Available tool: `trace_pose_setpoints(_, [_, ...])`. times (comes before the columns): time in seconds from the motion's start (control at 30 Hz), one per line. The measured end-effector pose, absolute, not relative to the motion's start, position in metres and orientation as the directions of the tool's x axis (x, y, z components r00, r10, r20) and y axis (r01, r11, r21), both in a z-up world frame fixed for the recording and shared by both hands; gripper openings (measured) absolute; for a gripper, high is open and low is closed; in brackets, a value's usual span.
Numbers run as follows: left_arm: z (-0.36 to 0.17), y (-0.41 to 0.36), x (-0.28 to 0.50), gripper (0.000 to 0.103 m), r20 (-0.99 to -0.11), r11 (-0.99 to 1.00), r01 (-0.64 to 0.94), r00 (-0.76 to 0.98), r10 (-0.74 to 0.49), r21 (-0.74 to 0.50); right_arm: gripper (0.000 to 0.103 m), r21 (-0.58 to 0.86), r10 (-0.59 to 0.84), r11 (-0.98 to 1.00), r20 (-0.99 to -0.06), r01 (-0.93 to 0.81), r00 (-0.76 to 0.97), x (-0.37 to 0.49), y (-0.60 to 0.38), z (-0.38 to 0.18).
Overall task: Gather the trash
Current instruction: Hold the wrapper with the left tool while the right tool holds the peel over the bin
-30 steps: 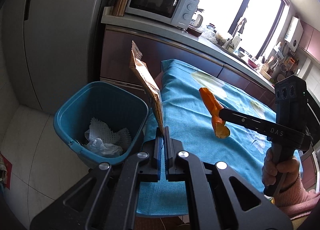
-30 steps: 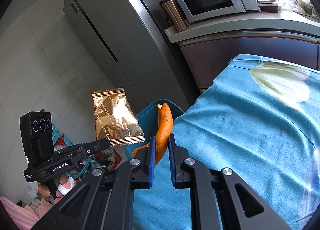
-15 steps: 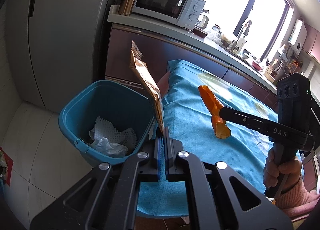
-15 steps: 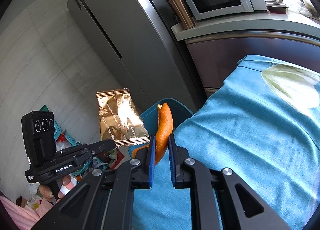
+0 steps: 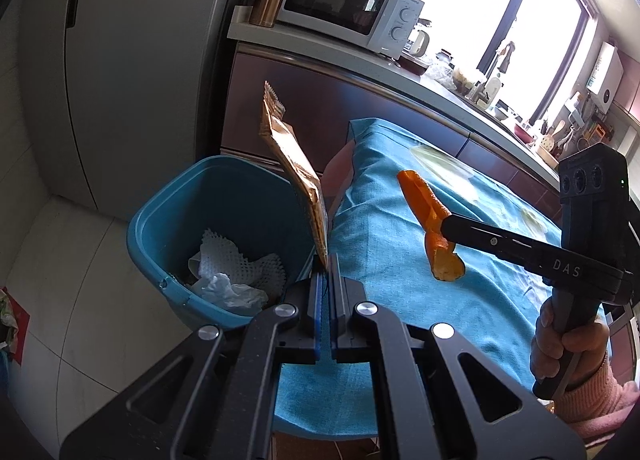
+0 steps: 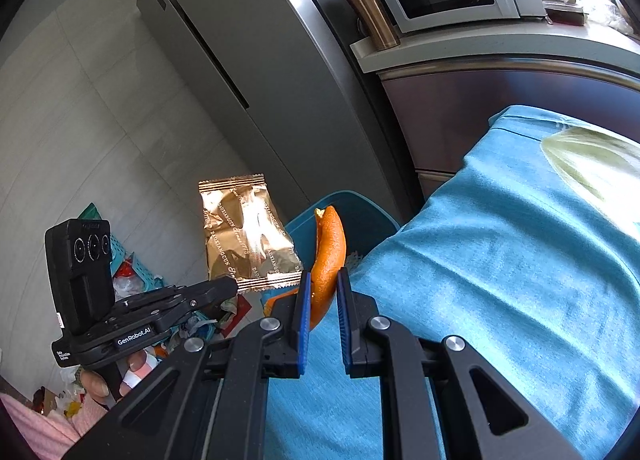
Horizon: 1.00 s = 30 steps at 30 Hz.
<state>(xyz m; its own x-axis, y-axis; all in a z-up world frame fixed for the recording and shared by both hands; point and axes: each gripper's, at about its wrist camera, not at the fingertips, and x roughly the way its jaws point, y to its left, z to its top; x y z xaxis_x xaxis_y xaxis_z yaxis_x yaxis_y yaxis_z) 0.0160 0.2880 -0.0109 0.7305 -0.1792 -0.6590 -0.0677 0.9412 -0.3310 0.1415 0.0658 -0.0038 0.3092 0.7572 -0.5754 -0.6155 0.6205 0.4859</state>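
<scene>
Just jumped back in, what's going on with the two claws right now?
A person is clearing trash with a claw in each hand. The left claw is shut on the bottom edge of a gold snack wrapper, holding it upright beside the blue bin. The right claw is shut on a piece of orange peel above the blue-covered table. Neither piece is in the bin yet, which already holds white foam netting and crumpled plastic.

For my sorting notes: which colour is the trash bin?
Blue-teal bin, seen best in the left wrist view.
</scene>
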Motion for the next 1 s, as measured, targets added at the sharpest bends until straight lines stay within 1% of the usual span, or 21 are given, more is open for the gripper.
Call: trace_pose_setpoints(1.0, [-0.032,0.311,0.027,0.003,-0.698,0.935,-0.145,0.704,-0.132,-0.324,0.011,0.476,0.757,0.593,-0.603,-0.649,0.250,0.151,0.104,0.000])
